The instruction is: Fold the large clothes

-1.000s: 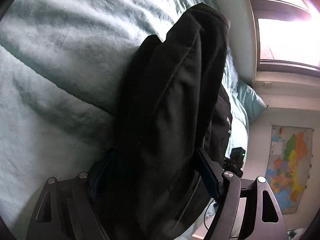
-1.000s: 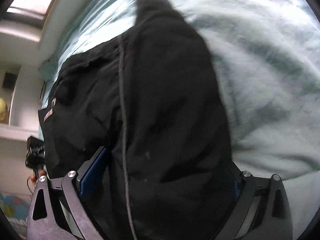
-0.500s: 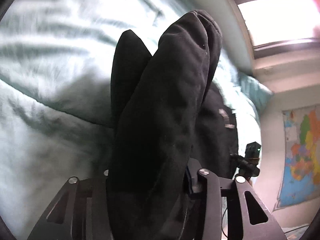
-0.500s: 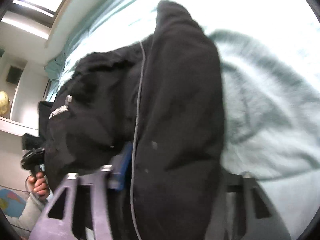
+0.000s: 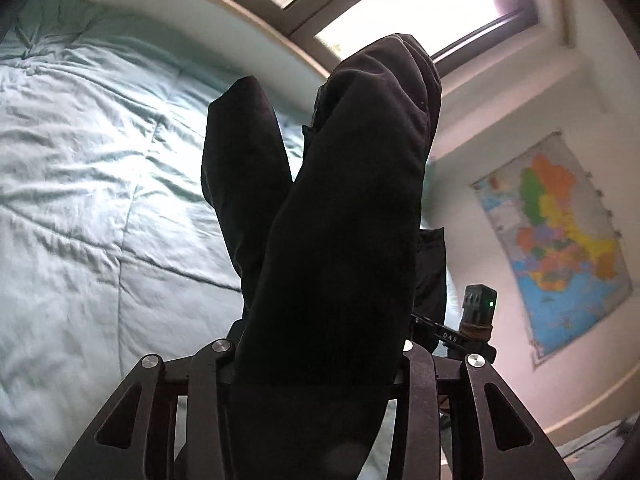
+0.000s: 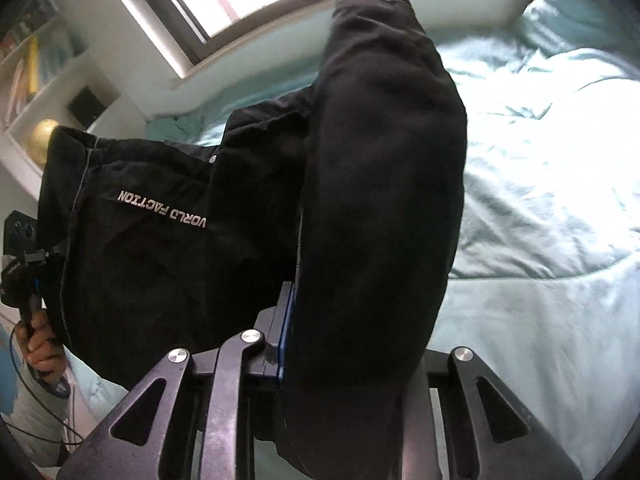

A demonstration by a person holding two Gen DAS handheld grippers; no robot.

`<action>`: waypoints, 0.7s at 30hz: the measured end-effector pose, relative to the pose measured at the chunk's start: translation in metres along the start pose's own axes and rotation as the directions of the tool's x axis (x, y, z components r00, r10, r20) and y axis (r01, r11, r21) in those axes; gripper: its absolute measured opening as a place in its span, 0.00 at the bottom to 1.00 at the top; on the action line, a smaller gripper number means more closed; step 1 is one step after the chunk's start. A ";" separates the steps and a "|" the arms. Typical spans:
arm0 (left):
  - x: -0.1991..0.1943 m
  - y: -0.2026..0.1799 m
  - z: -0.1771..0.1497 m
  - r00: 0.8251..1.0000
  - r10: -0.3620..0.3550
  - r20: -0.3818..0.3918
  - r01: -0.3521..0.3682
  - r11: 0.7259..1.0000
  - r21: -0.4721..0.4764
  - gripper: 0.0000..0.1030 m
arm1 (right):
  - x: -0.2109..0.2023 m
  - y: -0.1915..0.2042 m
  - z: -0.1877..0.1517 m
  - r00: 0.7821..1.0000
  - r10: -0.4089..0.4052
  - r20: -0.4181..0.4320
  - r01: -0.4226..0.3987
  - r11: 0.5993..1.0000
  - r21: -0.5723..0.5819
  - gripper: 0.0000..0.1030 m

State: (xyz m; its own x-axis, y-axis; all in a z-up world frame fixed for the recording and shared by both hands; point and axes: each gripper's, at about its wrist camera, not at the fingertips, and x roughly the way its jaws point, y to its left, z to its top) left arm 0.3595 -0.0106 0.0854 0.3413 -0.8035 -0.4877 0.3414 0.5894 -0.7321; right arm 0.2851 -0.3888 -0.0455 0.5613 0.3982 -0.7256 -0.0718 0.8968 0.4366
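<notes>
While both grippers tilt up toward the window [image 5: 404, 12], a black garment [image 5: 340, 220] hangs between them, lifted off the pale green bedspread [image 5: 88, 200]. Left gripper [image 5: 316, 360] first: its two fingers are closed in tight on a thick bunched roll of the black cloth, which stands up past the fingers and hides the view ahead. A second flap of the same cloth pokes up just to the left of that roll. Over to the right gripper [image 6: 344, 352]: same story, fingers clamped on another fat fold of the garment [image 6: 380, 200], a blue pad on the left finger [image 6: 286, 320] pressed flat against the fabric. From this camera the cloth stretches away to the left, and there at its far edge is the left gripper [image 6: 18, 248], with a hand [image 6: 42, 344] wrapped round its handle. Writing now: pale letters across the stretched panel, seen upside down, read "VORLD FACTION", the first letter partly lost in a crease. In the left view, small white letters "DAS" sit on a black bar near the right gripper [image 5: 474, 320]. A colourful map [image 5: 556, 240] hangs on the wall to the right; its lettering is too small to read.
</notes>
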 end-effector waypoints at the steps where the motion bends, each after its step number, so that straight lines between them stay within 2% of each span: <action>1: -0.013 -0.002 -0.009 1.000 -0.010 0.002 0.010 1.000 0.001 0.40 | -0.013 0.006 -0.006 1.000 -0.011 0.001 0.011 1.000 -0.003 0.27; 5: -0.045 -0.005 -0.048 1.000 -0.026 -0.017 0.026 0.999 -0.021 0.40 | -0.054 0.023 -0.034 0.998 -0.054 -0.022 0.053 0.998 -0.016 0.27; 9: -0.041 0.029 -0.090 0.995 0.032 -0.098 -0.044 0.992 -0.119 0.40 | -0.061 0.011 -0.079 0.989 -0.063 -0.133 0.070 0.996 0.052 0.26; 11: -0.032 0.058 -0.110 0.986 0.067 -0.151 -0.093 0.980 -0.177 0.41 | -0.046 -0.002 -0.098 0.985 -0.053 -0.166 0.067 0.995 0.077 0.26; 14: -0.007 0.118 -0.149 0.961 0.151 -0.233 -0.206 0.950 -0.234 0.44 | -0.005 -0.023 -0.128 0.967 -0.028 -0.253 0.061 0.990 0.124 0.26; 16: -0.005 0.167 -0.166 0.960 0.184 -0.212 -0.242 0.925 -0.291 0.48 | 0.028 -0.037 -0.146 0.952 -0.100 -0.288 0.132 0.987 0.096 0.26; 17: -0.006 0.201 -0.175 0.968 0.154 -0.200 -0.221 0.900 -0.377 0.51 | 0.043 -0.048 -0.155 0.945 -0.132 -0.299 0.167 0.981 0.095 0.26; 19: -0.009 0.258 -0.192 0.992 0.030 -0.127 -0.095 0.829 -0.551 0.56 | 0.063 -0.073 -0.168 0.935 -0.169 -0.311 0.218 0.967 0.130 0.32; 20: -0.008 0.279 -0.198 0.996 -0.054 -0.076 -0.003 0.795 -0.607 0.57 | 0.067 -0.084 -0.173 0.942 -0.151 -0.299 0.207 0.964 0.166 0.41; 21: -0.007 0.291 -0.201 0.994 -0.099 -0.047 0.048 0.780 -0.624 0.57 | 0.071 -0.099 -0.178 0.959 -0.106 -0.264 0.166 0.962 0.217 0.48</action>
State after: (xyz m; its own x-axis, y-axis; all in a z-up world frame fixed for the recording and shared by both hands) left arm 0.2803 0.1503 -0.2202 0.2647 -0.8609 -0.4345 -0.2633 0.3689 -0.8914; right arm 0.1853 -0.4150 -0.2354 0.3283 0.3372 -0.8823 0.2031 0.8871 0.4146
